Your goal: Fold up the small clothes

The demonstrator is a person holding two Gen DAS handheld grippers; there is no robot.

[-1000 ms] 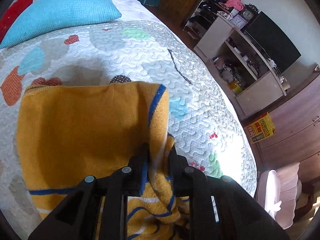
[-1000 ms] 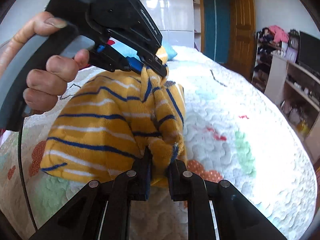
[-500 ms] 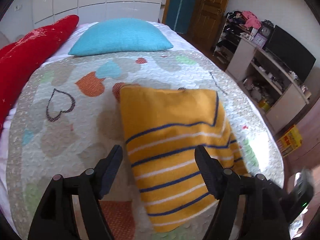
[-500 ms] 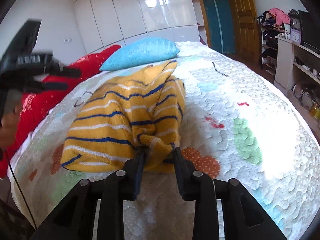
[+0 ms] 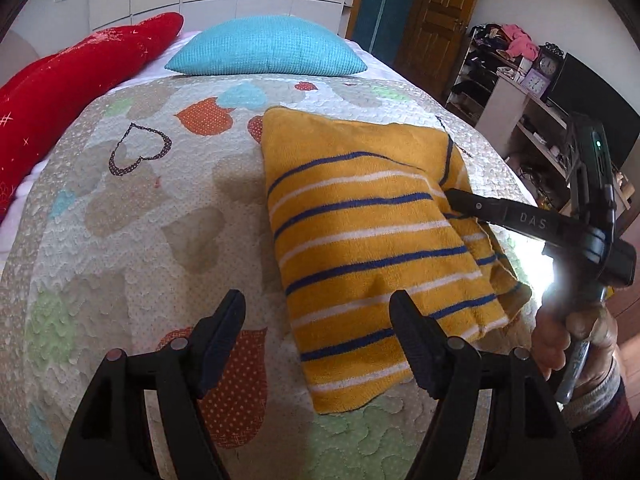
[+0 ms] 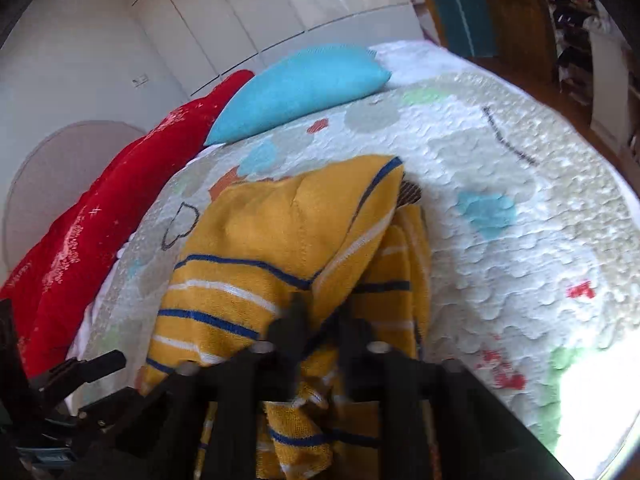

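My right gripper pinches the yellow striped garment at its right edge.
My left gripper hangs wide apart at its near-left corner; the garment's long axis runs near to far.

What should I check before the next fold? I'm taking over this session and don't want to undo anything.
1. Left gripper free of cloth: ok, open and holding nothing.
2. Right gripper grip on the yellow striped garment: ok, shut on a fold.
3. Garment flat on the quilt: not ok, the side near the right gripper is bunched.
4. Garment clear of the blue pillow: ok.
5. Layers aligned underneath: cannot tell.
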